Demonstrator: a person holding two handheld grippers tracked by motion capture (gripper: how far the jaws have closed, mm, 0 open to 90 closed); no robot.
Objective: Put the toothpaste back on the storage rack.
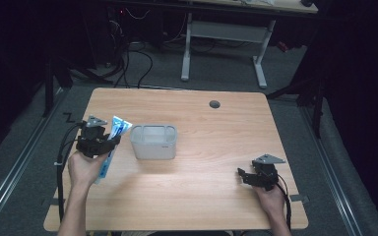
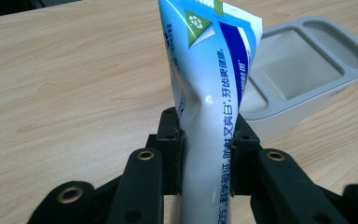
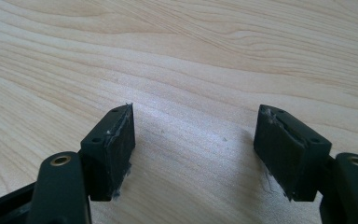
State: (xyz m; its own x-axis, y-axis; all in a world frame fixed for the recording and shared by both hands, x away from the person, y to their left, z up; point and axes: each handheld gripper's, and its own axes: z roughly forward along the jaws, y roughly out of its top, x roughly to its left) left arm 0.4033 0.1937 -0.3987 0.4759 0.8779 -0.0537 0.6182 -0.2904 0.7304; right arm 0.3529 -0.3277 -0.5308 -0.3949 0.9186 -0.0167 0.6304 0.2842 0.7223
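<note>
A blue and white toothpaste tube (image 1: pixel 112 140) is clamped in my left gripper (image 1: pixel 98 140), which is held above the left part of the wooden table (image 1: pixel 211 132). In the left gripper view the tube (image 2: pixel 209 93) rises between the two black pads (image 2: pixel 170 140), dented where they squeeze it, its flat crimped end pointing up. A grey plastic organiser box (image 1: pixel 153 141) with compartments stands just right of the tube; the same box (image 2: pixel 303 70) shows behind the tube. My right gripper (image 1: pixel 245 176) rests low near the table's front right, jaws wide apart over bare wood (image 3: pixel 193 135).
A round cable hole (image 1: pixel 214 104) sits in the tabletop at the back. Beyond the table stands a white desk frame (image 1: pixel 224 44) with cables on the floor. Dark rails run along both sides of the table.
</note>
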